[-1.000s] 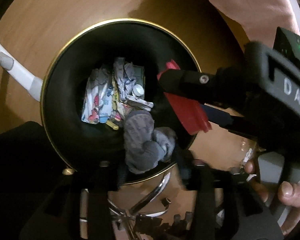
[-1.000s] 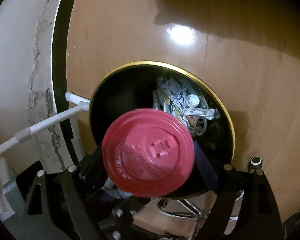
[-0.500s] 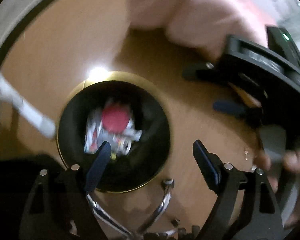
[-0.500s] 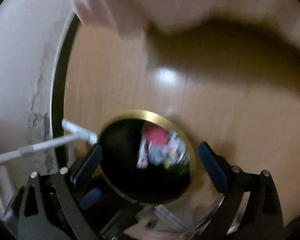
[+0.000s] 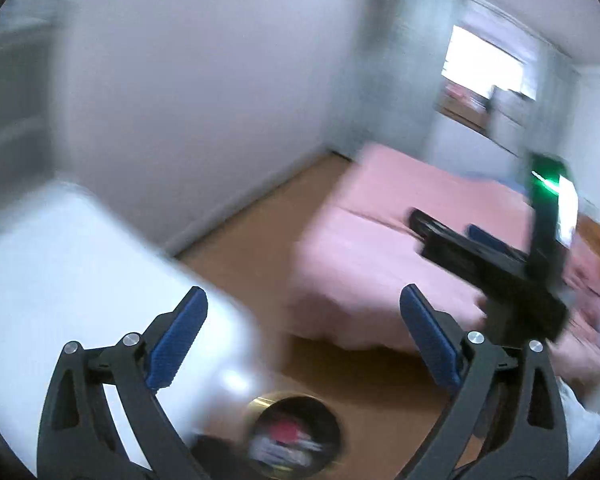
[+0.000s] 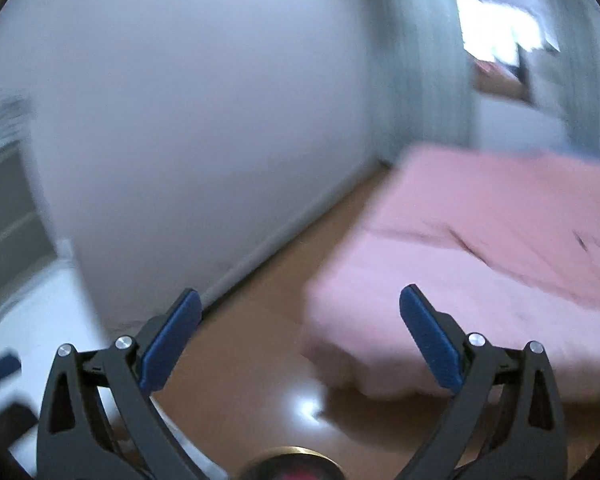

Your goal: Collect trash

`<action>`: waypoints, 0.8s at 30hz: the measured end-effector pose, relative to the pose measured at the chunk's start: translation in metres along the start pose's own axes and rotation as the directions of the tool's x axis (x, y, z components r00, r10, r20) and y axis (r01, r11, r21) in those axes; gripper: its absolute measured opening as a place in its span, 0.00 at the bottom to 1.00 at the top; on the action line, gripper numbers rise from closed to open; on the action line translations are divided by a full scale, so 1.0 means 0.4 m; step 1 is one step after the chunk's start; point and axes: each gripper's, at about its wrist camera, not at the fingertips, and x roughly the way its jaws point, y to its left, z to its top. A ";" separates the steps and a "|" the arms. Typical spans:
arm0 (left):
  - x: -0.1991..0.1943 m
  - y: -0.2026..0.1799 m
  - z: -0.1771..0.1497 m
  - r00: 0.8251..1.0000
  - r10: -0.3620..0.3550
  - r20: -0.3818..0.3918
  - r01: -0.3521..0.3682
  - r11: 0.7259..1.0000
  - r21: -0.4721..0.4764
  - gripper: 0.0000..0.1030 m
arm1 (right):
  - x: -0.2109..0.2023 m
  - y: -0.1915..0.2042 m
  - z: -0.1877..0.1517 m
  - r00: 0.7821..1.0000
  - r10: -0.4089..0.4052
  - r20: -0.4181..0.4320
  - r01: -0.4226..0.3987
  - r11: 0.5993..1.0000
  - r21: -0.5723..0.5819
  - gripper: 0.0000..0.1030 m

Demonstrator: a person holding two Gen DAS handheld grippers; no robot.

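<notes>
- Beside the pink bed [image 5: 380, 248], both wrist cameras now look out across the room, where a second ago they pointed straight down into the bin; every now picture is smeared with motion.
- White wall [image 5: 188, 92] and bright window [image 5: 488, 64] fill the upper part of the left view, with brown wooden floor [image 5: 260, 240] running between wall and bed.
- Blurred white surface [image 5: 60, 280] at lower left in the left view is too smeared to name.
- Black bin with a gold rim [image 5: 294, 438] sits low in the left view, on the floor between the bed and the white surface; the right view catches only its rim [image 6: 292, 454] at the bottom edge.
- Right tongs [image 6: 300, 316] stand spread and bare, blue pads wide apart; a second ago they carried a red lid over the bin. From the left camera they show [image 5: 444, 232] raised in front of the bed, too blurred there to judge.
- Left tongs [image 5: 303, 316] are likewise spread and carry nothing; a second ago a grey cloth lay at their tips.
- Trash [image 5: 284, 440] lies inside the bin as a blurred heap, a red patch [image 5: 282, 428] among it, most likely that lid.
- Judged from this, the drop is done and both tools are swinging off, probably to look for more litter; none is visible on floor or bed.
</notes>
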 end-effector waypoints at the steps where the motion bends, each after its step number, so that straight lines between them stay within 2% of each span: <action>1: -0.026 0.041 0.016 0.997 0.070 0.026 -0.069 0.997 -0.020 0.91 | -0.007 0.099 0.005 0.997 0.072 0.038 -0.070 0.996 -0.049 0.93; 2: -0.074 0.117 0.019 0.984 0.172 0.052 -0.170 0.984 -0.046 0.91 | -0.008 0.154 0.006 0.993 0.107 0.043 -0.104 0.992 -0.077 0.93; 3: -0.103 0.165 0.017 0.969 0.240 0.062 -0.236 0.970 -0.062 0.91 | -0.005 0.220 0.007 0.989 0.146 0.034 -0.142 0.985 -0.103 0.93; 4: -0.129 0.209 0.013 0.949 0.308 0.065 -0.303 0.950 -0.079 0.92 | -0.004 0.319 0.000 0.973 0.229 0.008 -0.226 0.965 -0.130 0.93; 6: -0.199 0.322 -0.009 0.886 0.461 0.043 -0.454 0.883 -0.120 0.92 | -0.017 0.436 -0.017 0.945 0.327 -0.015 -0.325 0.933 -0.155 0.93; 7: -0.229 0.365 -0.021 0.860 0.509 0.029 -0.501 0.854 -0.143 0.92 | -0.033 0.525 -0.036 0.921 0.388 -0.026 -0.386 0.904 -0.181 0.93; 8: -0.269 0.414 -0.038 0.833 0.553 0.010 -0.543 0.821 -0.178 0.92 | -0.041 0.571 -0.046 0.908 0.418 -0.034 -0.417 0.888 -0.193 0.93; 9: -0.312 0.463 -0.058 0.811 0.585 -0.008 -0.572 0.791 -0.220 0.93 | -0.048 0.626 -0.059 0.892 0.449 -0.047 -0.449 0.871 -0.201 0.93; 10: -0.342 0.489 -0.072 0.795 0.606 -0.019 -0.591 0.768 -0.247 0.94 | -0.061 0.694 -0.081 0.864 0.498 -0.074 -0.502 0.841 -0.200 0.93; 11: -0.381 0.532 -0.099 0.766 0.642 -0.041 -0.625 0.728 -0.280 0.94 | -0.074 0.727 -0.095 0.848 0.522 -0.086 -0.529 0.825 -0.198 0.93; 12: -0.405 0.554 -0.117 0.750 0.659 -0.053 -0.643 0.709 -0.291 0.94 | -0.091 0.765 -0.109 0.835 0.542 -0.098 -0.550 0.811 -0.200 0.93; 14: -0.451 0.610 -0.152 0.709 0.700 -0.084 -0.685 0.656 -0.316 0.94 | -0.126 0.849 -0.150 0.821 0.560 -0.111 -0.570 0.789 -0.231 0.93; 16: -0.478 0.679 -0.192 0.686 0.721 -0.095 -0.705 0.627 -0.330 0.94 | -0.154 0.887 -0.179 0.812 0.571 -0.120 -0.581 0.773 -0.256 0.93; 18: -0.508 0.714 -0.219 0.632 0.770 -0.093 -0.747 0.572 -0.340 0.94 | -0.171 0.909 -0.198 0.806 0.578 -0.124 -0.588 0.762 -0.270 0.93; 19: -0.519 0.727 -0.232 0.623 0.776 -0.095 -0.753 0.562 -0.343 0.94 | -0.179 0.915 -0.209 0.804 0.580 -0.128 -0.591 0.757 -0.280 0.93; 20: -0.531 0.746 -0.241 0.620 0.778 -0.097 -0.753 0.557 -0.349 0.94 | -0.187 0.950 -0.214 0.807 0.576 -0.130 -0.586 0.755 -0.294 0.93; 24: -0.530 0.784 -0.260 0.609 0.786 -0.106 -0.760 0.541 -0.361 0.94 | -0.191 0.976 -0.237 0.819 0.557 -0.140 -0.569 0.753 -0.331 0.93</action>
